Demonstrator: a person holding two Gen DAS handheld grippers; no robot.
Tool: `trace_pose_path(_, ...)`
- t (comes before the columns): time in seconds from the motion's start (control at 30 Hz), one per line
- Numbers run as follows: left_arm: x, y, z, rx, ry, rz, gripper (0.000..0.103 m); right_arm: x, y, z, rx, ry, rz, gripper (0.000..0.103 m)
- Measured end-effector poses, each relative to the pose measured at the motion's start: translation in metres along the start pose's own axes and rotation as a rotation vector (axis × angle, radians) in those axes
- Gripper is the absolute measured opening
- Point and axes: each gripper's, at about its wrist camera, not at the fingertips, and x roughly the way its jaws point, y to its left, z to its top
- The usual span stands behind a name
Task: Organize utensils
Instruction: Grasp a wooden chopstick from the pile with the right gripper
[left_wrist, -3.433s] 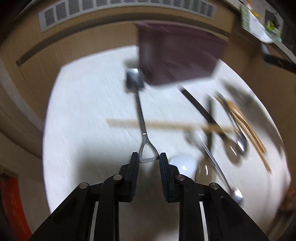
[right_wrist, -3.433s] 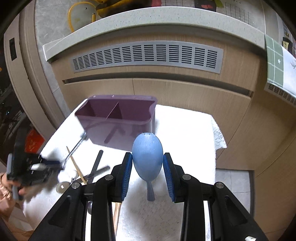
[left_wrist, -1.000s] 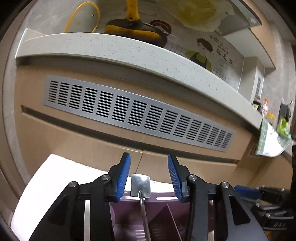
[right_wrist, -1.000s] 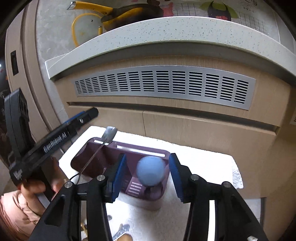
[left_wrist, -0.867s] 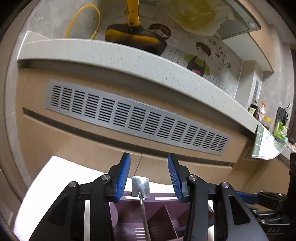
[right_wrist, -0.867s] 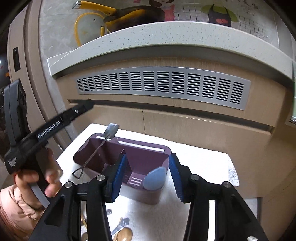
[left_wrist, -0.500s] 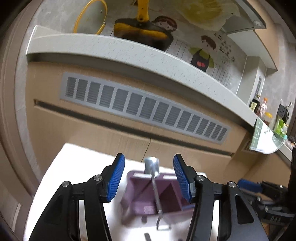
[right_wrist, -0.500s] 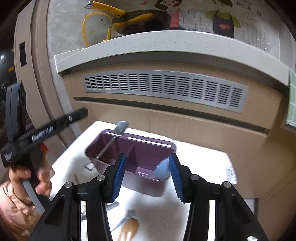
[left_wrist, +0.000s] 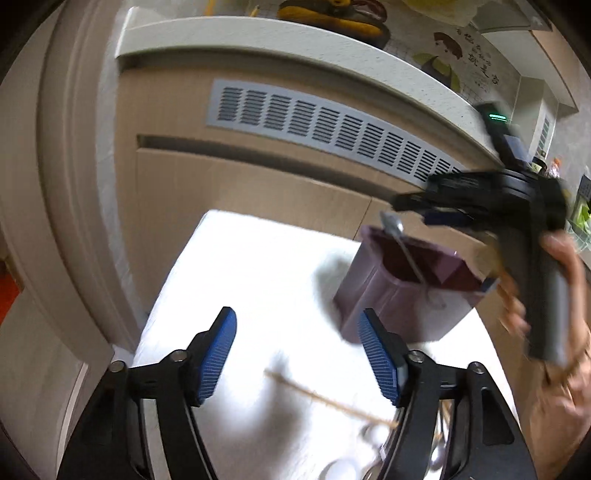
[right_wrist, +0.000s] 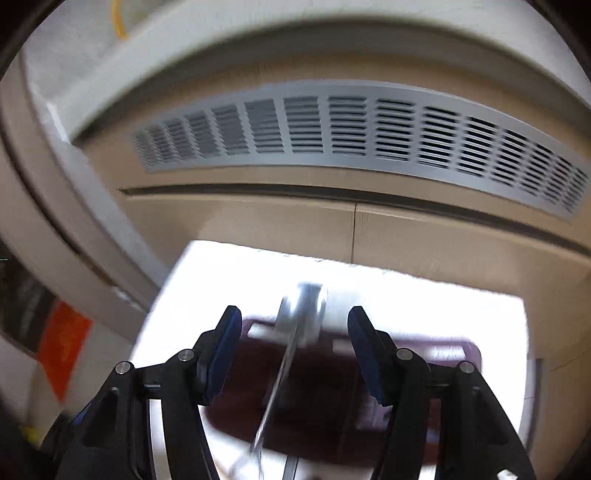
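Observation:
A purple utensil caddy (left_wrist: 388, 295) stands on the white cloth, with a metal spatula (left_wrist: 400, 245) leaning in it. My left gripper (left_wrist: 295, 347) is open and empty, low over the cloth to the caddy's left. A wooden chopstick (left_wrist: 325, 400) and several spoons (left_wrist: 436, 458) lie near its right finger. My right gripper (right_wrist: 291, 343) is open and empty above the caddy (right_wrist: 325, 398), with the spatula (right_wrist: 295, 325) standing between its fingers; this view is blurred. The right gripper's body (left_wrist: 524, 236) shows over the caddy in the left wrist view. The blue spoon is out of sight.
A wooden cabinet front with a grey vent grille (left_wrist: 332, 122) rises behind the cloth-covered table (left_wrist: 258, 266). A pale door frame (left_wrist: 74, 184) stands at the left. The person's hand (left_wrist: 561, 332) holds the right gripper.
My left gripper has let go of the spatula, opened wider and swung down and left of the caddy. My right gripper has dropped the blue spoon into the caddy and moved over it.

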Motion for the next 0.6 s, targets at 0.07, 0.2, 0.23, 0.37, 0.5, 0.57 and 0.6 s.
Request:
trace_pose_path(0.07,-0.004,0.009,-0.007,-0.022,0.003,-0.013,0.073,0.022,0.003,0.007,0.012,0.046,-0.035,0.055)
trace_pose_path(0.2,-0.006,0.02,-0.014,-0.055,0.001,-0.038,0.073,0.041,0.002,0.008,0.059,0.111,0.004,0.029)
trace_pose_path(0.23,-0.005,0.021,-0.015,-0.061,0.004,-0.044,0.073,0.037,0.002,0.007,0.061,0.102,0.016,0.029)
trace_pose_path(0.37,-0.006,0.023,-0.014,-0.078,0.005,-0.065,0.073,-0.029,0.013,0.011,-0.016,-0.133,-0.037,0.028)
trace_pose_path(0.5,-0.002,0.021,-0.014,-0.081,0.021,-0.069,0.073,-0.081,0.025,0.017,-0.079,-0.313,-0.078,0.022)
trace_pose_path(0.57,0.003,0.023,-0.013,-0.088,0.035,-0.071,0.073,-0.087,0.028,0.015,-0.1,-0.336,-0.09,0.011)
trace_pose_path(0.6,0.004,0.023,-0.013,-0.09,0.039,-0.07,0.073,-0.087,0.029,0.013,-0.105,-0.329,-0.089,0.011)
